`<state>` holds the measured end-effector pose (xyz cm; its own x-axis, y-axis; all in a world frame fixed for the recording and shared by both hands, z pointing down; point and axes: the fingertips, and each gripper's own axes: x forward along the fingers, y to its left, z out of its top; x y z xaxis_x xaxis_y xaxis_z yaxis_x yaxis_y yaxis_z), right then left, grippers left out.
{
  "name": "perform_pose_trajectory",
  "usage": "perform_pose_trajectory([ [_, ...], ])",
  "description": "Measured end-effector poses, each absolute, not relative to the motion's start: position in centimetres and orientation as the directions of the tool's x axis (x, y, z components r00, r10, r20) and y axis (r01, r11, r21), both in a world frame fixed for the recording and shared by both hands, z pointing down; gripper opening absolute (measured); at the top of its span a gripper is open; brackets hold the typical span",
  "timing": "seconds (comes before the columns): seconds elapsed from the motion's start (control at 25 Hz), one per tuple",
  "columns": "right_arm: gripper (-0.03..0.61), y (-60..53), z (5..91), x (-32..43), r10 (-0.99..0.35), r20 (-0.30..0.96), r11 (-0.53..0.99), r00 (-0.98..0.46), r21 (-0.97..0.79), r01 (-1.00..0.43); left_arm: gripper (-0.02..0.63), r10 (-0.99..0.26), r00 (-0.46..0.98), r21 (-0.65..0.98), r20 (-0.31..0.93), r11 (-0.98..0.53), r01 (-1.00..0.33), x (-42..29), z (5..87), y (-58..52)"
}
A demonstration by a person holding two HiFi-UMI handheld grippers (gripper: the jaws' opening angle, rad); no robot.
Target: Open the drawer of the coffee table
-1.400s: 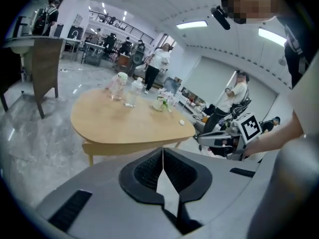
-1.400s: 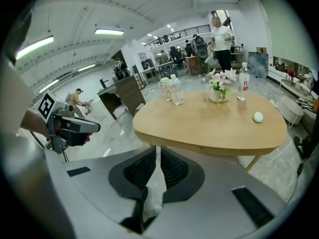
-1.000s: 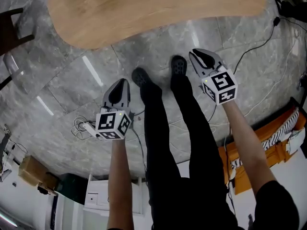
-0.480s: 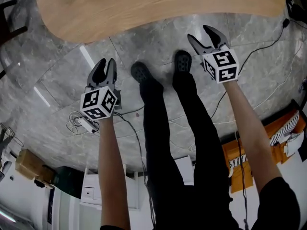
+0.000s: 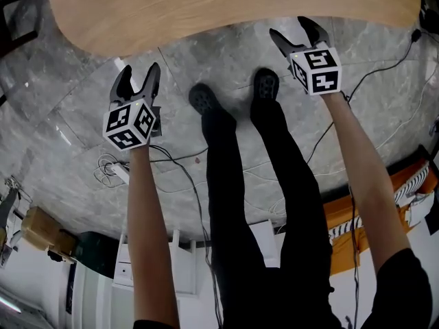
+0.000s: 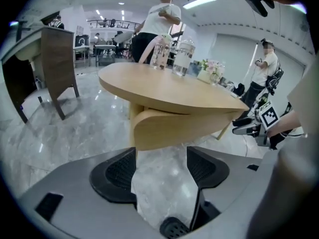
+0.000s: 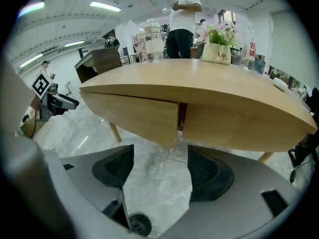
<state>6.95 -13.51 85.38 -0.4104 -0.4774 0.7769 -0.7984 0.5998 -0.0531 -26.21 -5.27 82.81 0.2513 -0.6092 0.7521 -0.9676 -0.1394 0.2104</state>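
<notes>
Both grippers poised, released, before the coffee table; drawer untouched

At left, the left gripper (image 5: 139, 75) hangs over the marble floor (image 5: 82, 136), short of the coffee table (image 5: 206, 5). Its jaws have just been spreading apart with only floor between them, and its own view faces the curved wooden drawer front (image 6: 174, 128) under the top. The person's shoes (image 5: 266, 86) stand in the middle. At right, the right gripper (image 5: 291, 29) sits beside the table's rim, jaws likewise just opened wide and empty, aimed at the seam (image 7: 180, 117) between two front panels. This looks like the approach step; next, a claw probably must catch a panel's lower edge and pull outward
</notes>
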Motion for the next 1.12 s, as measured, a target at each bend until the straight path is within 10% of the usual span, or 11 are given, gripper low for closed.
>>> perform_pose_trajectory([
  [1.12, 0.290, -16.3, 86.2, 3.9, -0.426, 0.792, 0.695, -0.437, -0.023, -0.719, 0.377, -0.589, 0.232, 0.079, 0.774, -0.274, -0.959, -26.4, 84.2, -8.7],
])
